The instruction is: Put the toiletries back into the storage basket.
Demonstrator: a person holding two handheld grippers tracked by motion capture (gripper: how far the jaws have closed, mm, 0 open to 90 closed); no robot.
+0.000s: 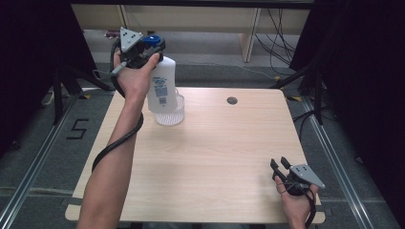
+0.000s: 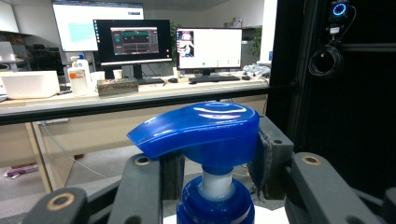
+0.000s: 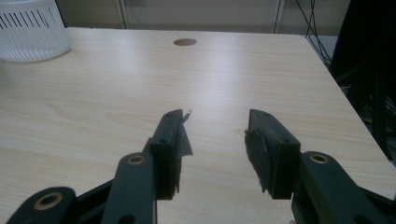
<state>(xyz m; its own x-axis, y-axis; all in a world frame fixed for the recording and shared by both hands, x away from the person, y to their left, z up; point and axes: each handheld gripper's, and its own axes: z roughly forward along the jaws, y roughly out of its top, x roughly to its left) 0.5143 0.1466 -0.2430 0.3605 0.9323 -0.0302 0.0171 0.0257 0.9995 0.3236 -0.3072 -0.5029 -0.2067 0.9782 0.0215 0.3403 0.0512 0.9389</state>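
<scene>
Left gripper (image 1: 143,51): clamped on the neck of the pump bottle (image 1: 161,86), right under the blue pump head (image 2: 198,128), bottle hanging below the jaws.
Bottle spot: up in the air, its base just over the little white basket (image 1: 170,114) at the table's (image 1: 215,152) far-left part.
Handling: smooth rigid plastic, probably slippery and bottom-heavy if full, so it could swing. Neck's the good grab spot, imo, the pump head stops it sliding out.
Right gripper (image 3: 215,140): jaws partway open, nothing between them, resting low over the near-right table corner.
</scene>
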